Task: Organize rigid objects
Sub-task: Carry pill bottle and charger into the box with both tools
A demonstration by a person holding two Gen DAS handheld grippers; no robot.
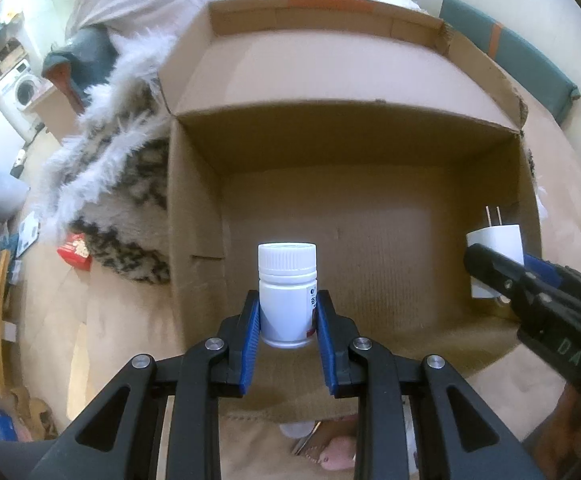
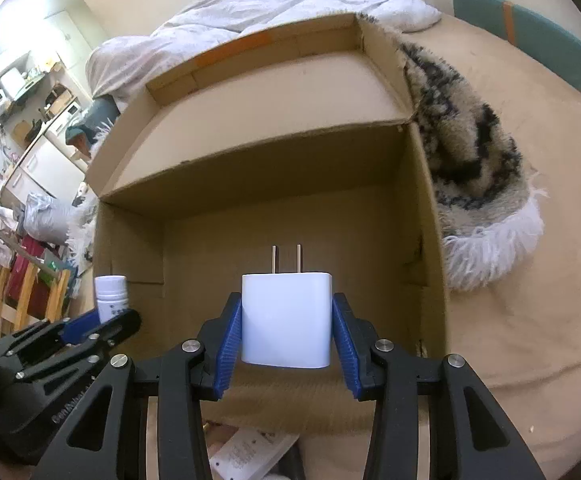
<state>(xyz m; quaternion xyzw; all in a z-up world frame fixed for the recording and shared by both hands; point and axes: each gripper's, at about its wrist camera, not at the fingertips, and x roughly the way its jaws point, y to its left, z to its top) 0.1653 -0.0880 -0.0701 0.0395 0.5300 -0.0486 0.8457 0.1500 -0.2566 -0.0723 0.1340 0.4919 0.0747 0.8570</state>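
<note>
My left gripper [image 1: 288,308] is shut on a white pill bottle [image 1: 287,292] with a ribbed cap, held upright over the near edge of an open cardboard box [image 1: 330,128]. My right gripper [image 2: 287,312] is shut on a white wall charger [image 2: 286,318] with two prongs pointing away, held over the same box [image 2: 250,152]. The charger also shows at the right of the left wrist view [image 1: 496,248], and the bottle at the left of the right wrist view [image 2: 111,296]. The box's inside looks empty.
The box lies on a beige bed cover [image 2: 530,280]. A furry black-and-cream throw [image 2: 470,168] lies against the box's side, with a white duvet [image 2: 290,4] behind. A red packet [image 1: 75,250] lies left of the box. A teal cushion [image 1: 530,56] sits far right.
</note>
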